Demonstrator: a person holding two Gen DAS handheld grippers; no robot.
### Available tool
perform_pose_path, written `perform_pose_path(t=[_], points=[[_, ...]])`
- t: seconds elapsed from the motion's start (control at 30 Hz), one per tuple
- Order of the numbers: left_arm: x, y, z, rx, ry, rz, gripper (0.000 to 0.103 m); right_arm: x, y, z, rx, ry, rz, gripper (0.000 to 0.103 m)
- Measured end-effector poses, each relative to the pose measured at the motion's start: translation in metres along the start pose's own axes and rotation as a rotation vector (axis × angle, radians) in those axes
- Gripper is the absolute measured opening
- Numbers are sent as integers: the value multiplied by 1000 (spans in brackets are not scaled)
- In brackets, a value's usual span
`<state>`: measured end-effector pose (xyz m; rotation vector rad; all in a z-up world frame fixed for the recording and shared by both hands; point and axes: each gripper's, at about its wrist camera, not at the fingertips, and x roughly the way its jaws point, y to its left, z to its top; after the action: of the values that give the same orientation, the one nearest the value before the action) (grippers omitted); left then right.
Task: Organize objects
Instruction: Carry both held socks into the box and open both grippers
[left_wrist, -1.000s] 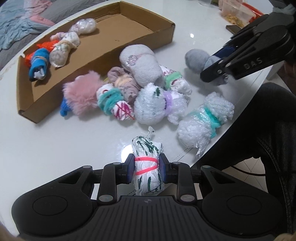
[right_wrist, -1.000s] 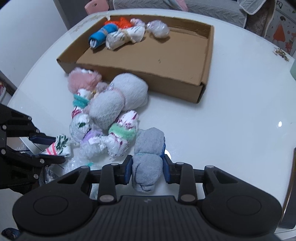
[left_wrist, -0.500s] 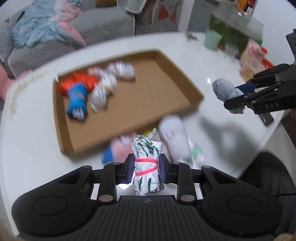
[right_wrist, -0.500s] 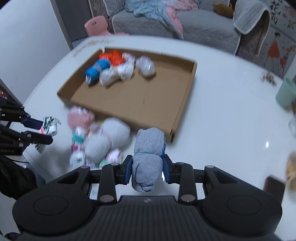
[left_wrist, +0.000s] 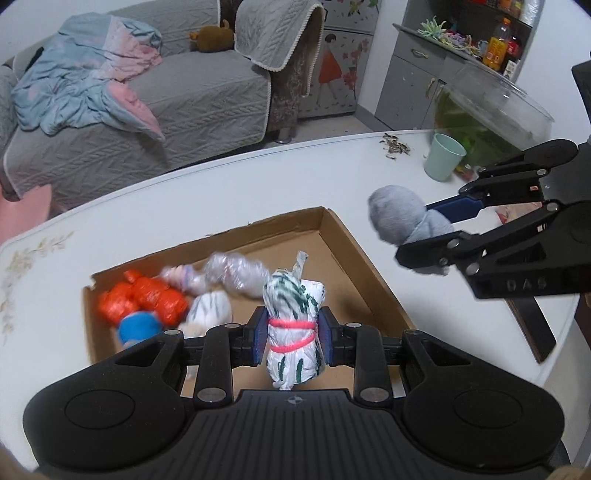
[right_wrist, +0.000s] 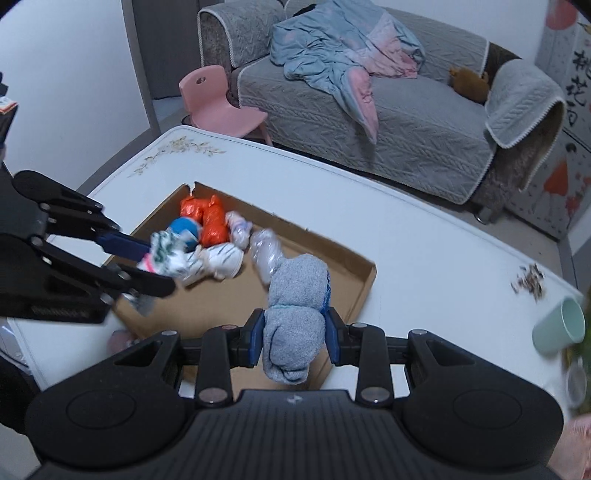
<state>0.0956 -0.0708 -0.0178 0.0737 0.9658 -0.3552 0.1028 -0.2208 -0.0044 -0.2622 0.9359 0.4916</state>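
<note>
My left gripper (left_wrist: 291, 334) is shut on a white bundle with green marks and a pink band (left_wrist: 293, 325), held in the air over the cardboard tray (left_wrist: 364, 269). My right gripper (right_wrist: 294, 334) is shut on a rolled grey sock (right_wrist: 297, 314), also above the tray (right_wrist: 364, 291), near its right wall. In the tray's far left corner lie an orange bundle (left_wrist: 146, 297), a blue one (left_wrist: 138, 328), a white striped one (left_wrist: 210, 308) and a clear plastic one (left_wrist: 236, 273). From the left wrist view the right gripper (left_wrist: 430, 236) with the grey sock (left_wrist: 400, 218) shows at right.
The tray sits on a white table (right_wrist: 436, 236). A mint cup (left_wrist: 443, 157) and scattered seeds (left_wrist: 397, 149) are at the far right, with a glass bowl (left_wrist: 487, 118) behind. A grey sofa (right_wrist: 406, 122) and a pink chair (right_wrist: 218, 103) stand beyond the table.
Both grippers have risen from the pile of bundles on the table and travelled over the cardboard tray, each still holding its bundle. The pile has dropped out of view.
</note>
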Motion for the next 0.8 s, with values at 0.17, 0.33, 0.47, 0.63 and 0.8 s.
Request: perform_pose_path(t=[0.17, 0.33, 0.47, 0.63, 0.8], points=[[49, 2, 2, -35, 14, -39, 35, 36, -12, 10, -12, 26, 12, 30], [100, 5, 6, -19, 44, -45, 35, 68, -24, 13, -6, 67, 16, 30], [126, 18, 16, -36, 49, -36, 35, 93, -32, 12, -13, 100, 16, 30], [139, 27, 20, -18, 55, -9, 38, 119, -47, 13, 13, 125, 15, 30], [146, 29, 21, 37, 66, -10, 40, 138, -49, 12, -18, 150, 7, 32]])
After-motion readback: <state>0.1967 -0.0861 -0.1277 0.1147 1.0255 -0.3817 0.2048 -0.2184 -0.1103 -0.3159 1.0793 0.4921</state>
